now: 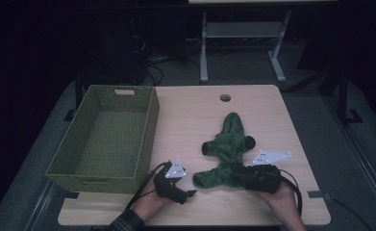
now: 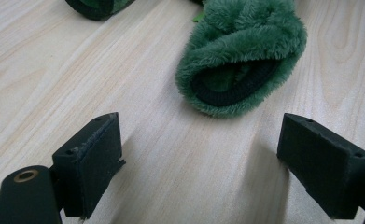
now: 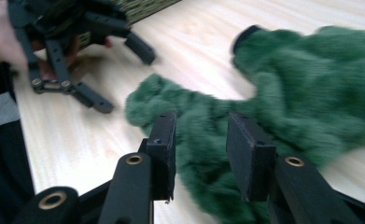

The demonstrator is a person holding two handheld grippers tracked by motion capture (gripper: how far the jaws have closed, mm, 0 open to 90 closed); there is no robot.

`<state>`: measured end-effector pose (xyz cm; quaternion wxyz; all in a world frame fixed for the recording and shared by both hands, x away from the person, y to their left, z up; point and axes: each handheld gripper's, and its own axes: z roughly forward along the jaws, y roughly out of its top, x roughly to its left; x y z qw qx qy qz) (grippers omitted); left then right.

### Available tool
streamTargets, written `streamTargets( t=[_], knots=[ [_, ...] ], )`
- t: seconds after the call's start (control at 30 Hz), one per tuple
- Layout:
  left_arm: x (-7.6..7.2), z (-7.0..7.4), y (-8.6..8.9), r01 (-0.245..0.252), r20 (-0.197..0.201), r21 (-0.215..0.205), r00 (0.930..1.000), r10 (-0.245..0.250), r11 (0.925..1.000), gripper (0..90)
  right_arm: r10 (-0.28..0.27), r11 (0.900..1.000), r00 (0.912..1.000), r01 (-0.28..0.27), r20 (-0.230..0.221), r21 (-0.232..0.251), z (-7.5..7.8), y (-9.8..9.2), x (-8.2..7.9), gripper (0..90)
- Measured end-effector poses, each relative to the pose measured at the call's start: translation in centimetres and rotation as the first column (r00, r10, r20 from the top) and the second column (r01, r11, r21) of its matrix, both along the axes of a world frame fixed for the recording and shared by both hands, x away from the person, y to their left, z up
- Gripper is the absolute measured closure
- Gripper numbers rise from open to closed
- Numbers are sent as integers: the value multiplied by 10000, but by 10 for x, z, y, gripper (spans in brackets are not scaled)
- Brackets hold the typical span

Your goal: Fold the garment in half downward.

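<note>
Fleece of a green garment is spread flat on the desk, beside a woven basket. Left gripper fingers are held wide open and empty before a cuff, seemingly to receive it. Right gripper fingers are part-closed astride the fabric, not yet pinching.

Fuzzy dark green garment with black cuffs, light green woven basket, pale wooden table with grain lines, black grippers, white plates on top
</note>
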<state>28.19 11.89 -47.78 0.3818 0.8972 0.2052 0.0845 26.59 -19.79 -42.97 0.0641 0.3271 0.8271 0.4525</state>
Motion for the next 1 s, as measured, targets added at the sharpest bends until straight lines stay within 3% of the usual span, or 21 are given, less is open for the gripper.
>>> streamTargets(
  t=[0.23,0.57,0.67,0.8,0.83,0.87,0.93,1.0],
  knots=[
    [0,0,0,-58,7,10,10000,58,10000,133,630,9980,9980,-631,-37,-83,-4,24,-6,654],
    [1,0,0,-33,37,0,10000,33,10000,133,1545,9873,9880,-1544,-14,-367,-10,66,-6,664],
    [1,0,1,0,58,14,10000,0,10000,133,1715,9829,9852,-1711,-6,-674,-15,77,-3,664],
    [1,0,1,-23,17,-7,10000,23,10000,133,1637,9758,9865,-1629,-64,-1461,-25,87,-1,672],
    [1,0,1,4,58,5,10000,-4,10000,133,1719,9690,9851,-1705,-76,-1787,-31,90,0,699],
    [1,0,1,4,58,5,10000,-4,10000,133,1719,9690,9851,-1705,-76,-1787,-31,90,0,699],
    [1,0,1,21,56,25,10000,-21,10000,133,1613,9626,9868,-1546,122,-2226,-35,93,-2,774],
    [1,0,1,-27,19,-35,10000,27,10000,133,1466,9692,9891,-1417,98,-2013,-32,89,0,840]
  ],
)
